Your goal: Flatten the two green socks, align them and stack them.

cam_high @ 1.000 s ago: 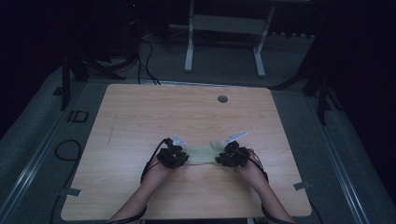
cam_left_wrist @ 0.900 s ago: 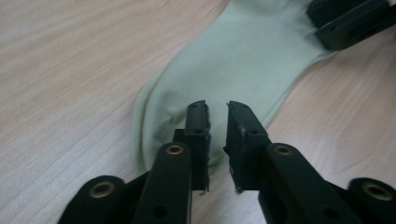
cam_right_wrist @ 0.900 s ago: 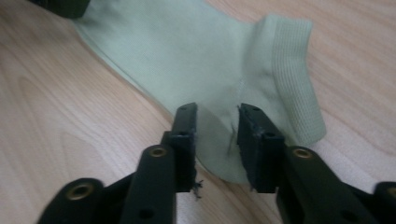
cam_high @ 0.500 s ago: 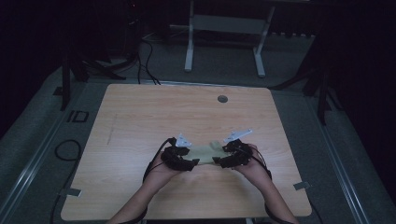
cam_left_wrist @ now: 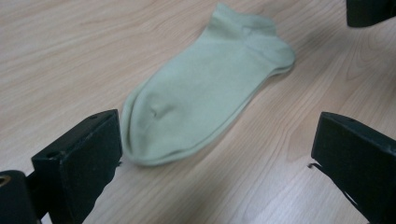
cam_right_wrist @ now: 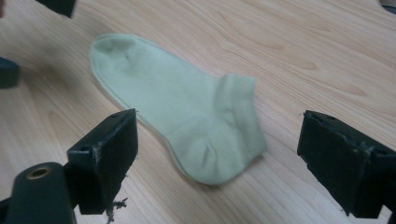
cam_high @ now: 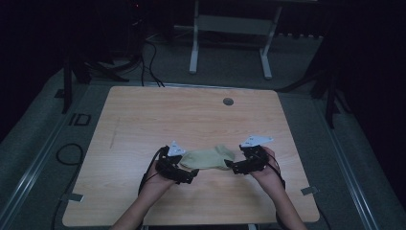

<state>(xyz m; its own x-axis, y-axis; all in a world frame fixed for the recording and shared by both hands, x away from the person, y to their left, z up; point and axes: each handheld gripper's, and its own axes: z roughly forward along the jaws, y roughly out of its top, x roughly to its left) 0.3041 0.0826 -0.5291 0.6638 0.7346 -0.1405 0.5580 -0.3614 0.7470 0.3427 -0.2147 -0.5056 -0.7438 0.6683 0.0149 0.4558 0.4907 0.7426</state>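
Pale wood, with a fine straight grain, made up the worktop [cam_high: 143, 120] in the high view; it was a broad rectangle with rounded corners and a small round grey disc [cam_high: 228, 101] near its far edge. A soft, pale green sock [cam_high: 209, 157] lay flat on it toward the near side, between the left tongs [cam_high: 187, 175] and the right tongs [cam_high: 233, 166], both black, hard-edged and each topped by a grey three-cornered plate. Neither touched the cloth.

In the left gripper view the sock [cam_left_wrist: 205, 88] stretched away across the worktop [cam_left_wrist: 70, 51], its rounded toe nearest and dimpled by one small crease, its ribbed cuff farthest. The left tongs [cam_left_wrist: 210, 158] had just been opening and stood wide, their blocky matte pads [cam_left_wrist: 77, 158] to either side of the toe, nothing pinched between them.

In the right gripper view the sock [cam_right_wrist: 182, 116] showed its knit, doubled edges and a thick folded cuff, the heel end nearest. The right tongs [cam_right_wrist: 217, 158] had likewise just been opening and stood wide, scuffed square pads [cam_right_wrist: 105, 158] clear of the fabric.
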